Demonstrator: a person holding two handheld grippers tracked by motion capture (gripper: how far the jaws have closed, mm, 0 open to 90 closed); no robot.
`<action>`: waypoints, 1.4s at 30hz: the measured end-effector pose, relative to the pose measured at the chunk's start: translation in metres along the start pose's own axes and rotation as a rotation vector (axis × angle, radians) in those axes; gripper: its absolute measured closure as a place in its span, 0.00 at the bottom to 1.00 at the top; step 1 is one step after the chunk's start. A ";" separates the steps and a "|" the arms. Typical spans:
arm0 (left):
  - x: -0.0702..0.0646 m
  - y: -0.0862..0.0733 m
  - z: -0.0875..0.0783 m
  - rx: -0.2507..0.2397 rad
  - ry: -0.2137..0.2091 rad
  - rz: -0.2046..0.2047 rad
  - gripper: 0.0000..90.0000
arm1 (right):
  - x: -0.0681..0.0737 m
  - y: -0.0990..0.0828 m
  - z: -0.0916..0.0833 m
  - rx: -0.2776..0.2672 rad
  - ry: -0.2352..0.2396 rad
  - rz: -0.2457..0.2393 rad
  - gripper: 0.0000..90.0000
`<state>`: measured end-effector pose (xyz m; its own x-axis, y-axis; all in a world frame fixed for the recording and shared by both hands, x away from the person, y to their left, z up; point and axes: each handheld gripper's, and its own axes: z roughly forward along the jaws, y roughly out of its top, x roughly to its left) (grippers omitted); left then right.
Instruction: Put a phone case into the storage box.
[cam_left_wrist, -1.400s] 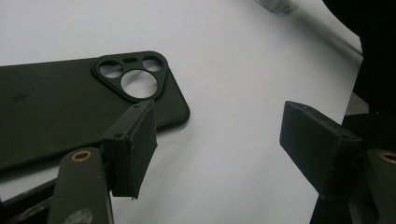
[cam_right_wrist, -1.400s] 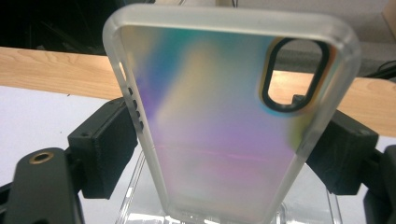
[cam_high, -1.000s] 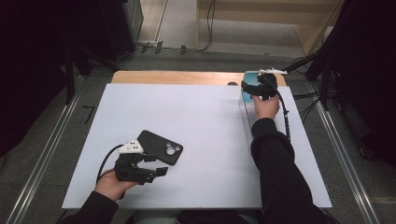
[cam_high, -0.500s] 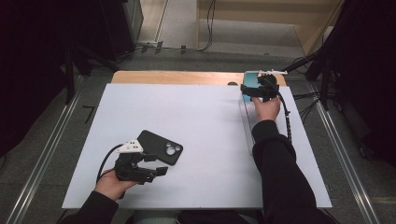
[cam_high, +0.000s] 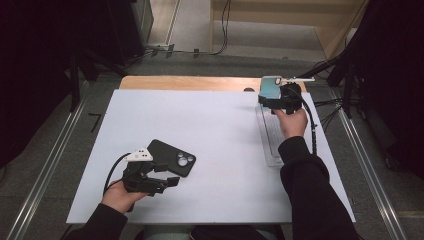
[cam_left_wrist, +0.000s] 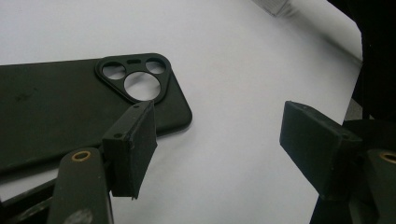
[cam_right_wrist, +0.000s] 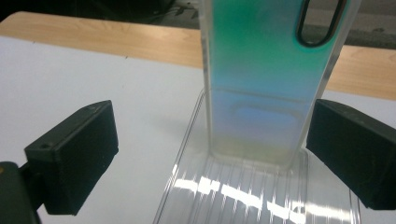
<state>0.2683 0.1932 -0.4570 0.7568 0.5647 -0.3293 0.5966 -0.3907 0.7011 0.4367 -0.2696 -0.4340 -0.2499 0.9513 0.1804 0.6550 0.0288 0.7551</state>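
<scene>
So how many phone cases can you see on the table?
2. A black phone case lies flat by the left gripper. A shiny teal phone case stands in a clear tray before the right gripper.

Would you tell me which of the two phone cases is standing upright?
The iridescent teal case stands upright in the clear tray; the black case lies flat.

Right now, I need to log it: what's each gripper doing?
Left gripper: open, holding nothing, beside the black phone case.
Right gripper: just opened, around the iridescent phone case.
</scene>
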 end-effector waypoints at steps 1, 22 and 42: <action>0.000 0.000 0.000 0.000 -0.001 -0.001 0.31 | 0.001 -0.001 -0.002 0.006 0.003 0.004 0.01; 0.012 0.008 0.001 0.010 -0.006 -0.008 0.31 | 0.029 -0.028 -0.045 0.043 0.213 -0.042 0.08; 0.015 0.010 0.001 0.015 -0.026 -0.010 0.31 | 0.064 -0.054 -0.080 0.063 0.435 -0.170 0.17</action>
<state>0.2857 0.1967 -0.4558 0.7573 0.5493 -0.3531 0.6081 -0.3961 0.6879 0.3277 -0.2345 -0.4127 -0.6247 0.7146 0.3148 0.6170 0.2046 0.7599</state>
